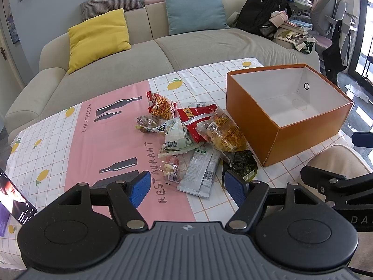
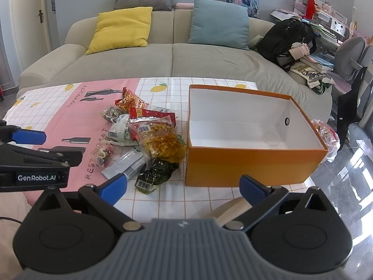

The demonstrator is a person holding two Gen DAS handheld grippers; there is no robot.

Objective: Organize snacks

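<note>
Snacks (image 1: 193, 135) lie heaped on the tablecloth just left of the empty orange box (image 1: 310, 140); left gripper (image 1: 186, 186), fingers spread, hovers nearest, the silver packet's long axis pointing away from it; right gripper (image 2: 184, 186) likewise spread.

both pictures are bright with daylight. the light comes from the right side, where the shiny floor (image 2: 345, 186) shows white glare. shadows are soft and small, like the dark patch under the orange box (image 2: 247, 165). the middle looks sharp and clear. the edges bend a lot, so the sofa (image 1: 112, 70) curves like a bowl, and the corners go black. the far shelves look a bit washed out.
</note>
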